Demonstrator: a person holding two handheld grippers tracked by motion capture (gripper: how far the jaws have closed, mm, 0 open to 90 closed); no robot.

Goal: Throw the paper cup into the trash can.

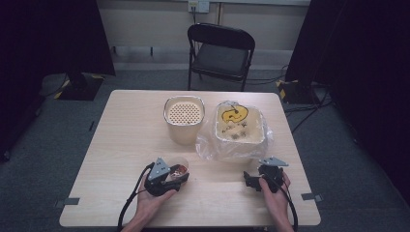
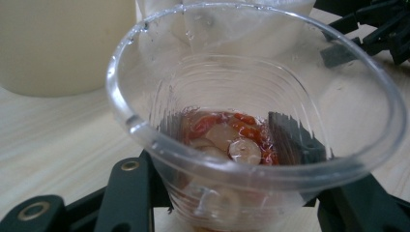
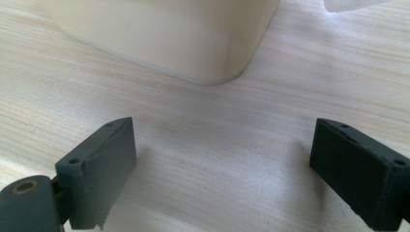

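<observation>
Gripping a clear plastic cup, the left gripper sits at the near left of the bench, its fingers pinching the cup's lower wall from both sides. The cup holds red and pale food scraps at its bottom. The right gripper rests at the near right with fingers spread wide over bare bench. Farther off stand a cream perforated-lid bin and, to its right, a bag-lined bin containing scraps.
</observation>
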